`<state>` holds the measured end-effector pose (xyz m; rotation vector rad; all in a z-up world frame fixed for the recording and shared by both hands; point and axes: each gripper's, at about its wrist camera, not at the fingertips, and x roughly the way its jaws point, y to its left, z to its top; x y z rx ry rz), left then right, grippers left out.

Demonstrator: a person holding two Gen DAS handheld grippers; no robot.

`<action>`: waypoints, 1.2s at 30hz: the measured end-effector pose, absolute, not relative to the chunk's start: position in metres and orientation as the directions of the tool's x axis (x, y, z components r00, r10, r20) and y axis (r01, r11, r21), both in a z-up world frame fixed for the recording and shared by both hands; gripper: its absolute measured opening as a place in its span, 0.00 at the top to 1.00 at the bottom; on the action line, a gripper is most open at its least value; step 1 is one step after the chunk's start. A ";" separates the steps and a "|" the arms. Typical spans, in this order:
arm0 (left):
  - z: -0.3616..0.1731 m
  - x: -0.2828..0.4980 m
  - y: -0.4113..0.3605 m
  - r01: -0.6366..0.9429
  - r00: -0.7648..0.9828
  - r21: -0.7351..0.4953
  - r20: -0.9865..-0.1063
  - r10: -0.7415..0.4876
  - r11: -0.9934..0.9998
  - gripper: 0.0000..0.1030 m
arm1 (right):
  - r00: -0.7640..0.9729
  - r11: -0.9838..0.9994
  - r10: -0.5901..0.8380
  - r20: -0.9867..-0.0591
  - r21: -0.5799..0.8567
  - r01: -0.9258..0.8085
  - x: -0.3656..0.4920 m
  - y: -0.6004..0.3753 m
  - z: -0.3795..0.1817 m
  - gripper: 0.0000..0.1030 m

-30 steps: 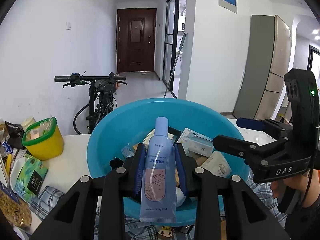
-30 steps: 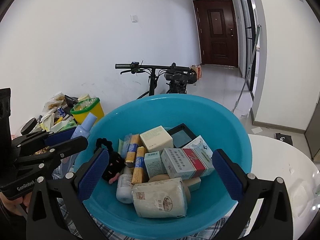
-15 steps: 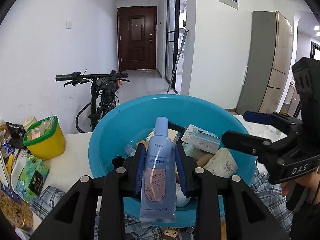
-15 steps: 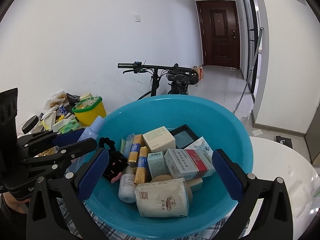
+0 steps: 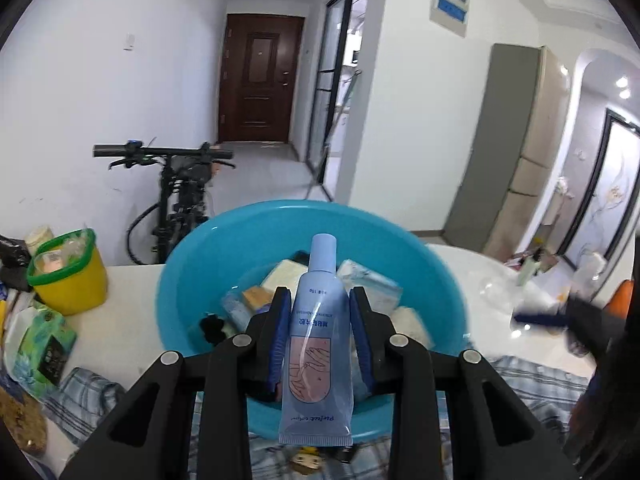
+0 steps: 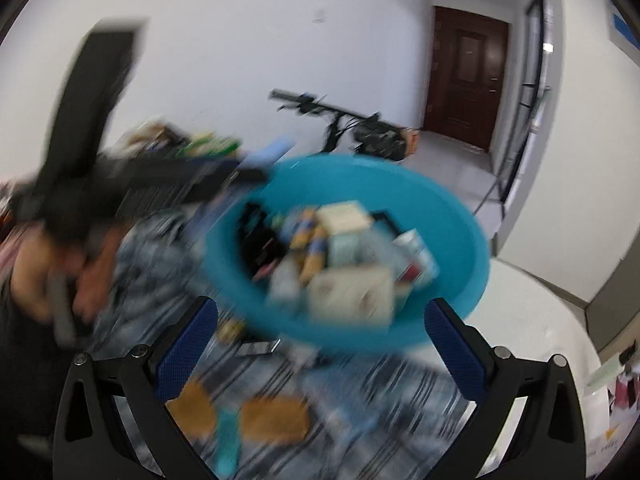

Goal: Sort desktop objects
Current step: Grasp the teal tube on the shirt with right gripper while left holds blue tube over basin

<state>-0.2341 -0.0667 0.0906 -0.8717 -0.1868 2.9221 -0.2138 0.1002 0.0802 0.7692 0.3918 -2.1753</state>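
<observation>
My left gripper (image 5: 320,320) is shut on a light blue hand cream tube (image 5: 318,344), cap pointing forward, held over the near rim of a blue basin (image 5: 192,268). The basin holds several small boxes, tubes and packets. In the blurred right wrist view the basin (image 6: 460,232) sits ahead and my right gripper (image 6: 320,344) is open and empty, back from it above a plaid cloth (image 6: 360,392). The left gripper (image 6: 132,176) shows there at the left, with the tube's cap (image 6: 276,152) sticking out.
A yellow tub with a green rim (image 5: 68,276) and snack packets (image 5: 40,344) lie left of the basin. The plaid cloth (image 5: 84,396) covers the near table. Brown flat items (image 6: 272,420) lie on the cloth. The white table (image 5: 472,284) extends right. A bicycle (image 5: 180,196) stands behind.
My right gripper has pulled quickly back and to the right, away from the basin, blurring its view. My left gripper still holds the tube near the basin's rim, slightly raised.
</observation>
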 end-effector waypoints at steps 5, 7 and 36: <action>0.101 -0.227 -0.057 -0.086 -0.841 -0.156 -0.518 0.155 -0.984 0.69 | -0.399 -0.600 -0.573 -0.716 0.035 0.799 -0.169 0.106 0.040 0.28; 0.103 -0.226 -0.054 -0.073 -0.847 -0.128 -0.516 0.129 -0.989 0.69 | -0.350 -0.573 -0.559 -0.752 0.046 0.818 -0.156 0.100 0.022 0.33; 0.106 -0.225 -0.064 -0.055 -0.843 -0.135 -0.525 0.118 -0.989 0.69 | -0.320 -0.580 -0.472 -0.822 0.016 0.814 -0.135 0.106 -0.040 0.82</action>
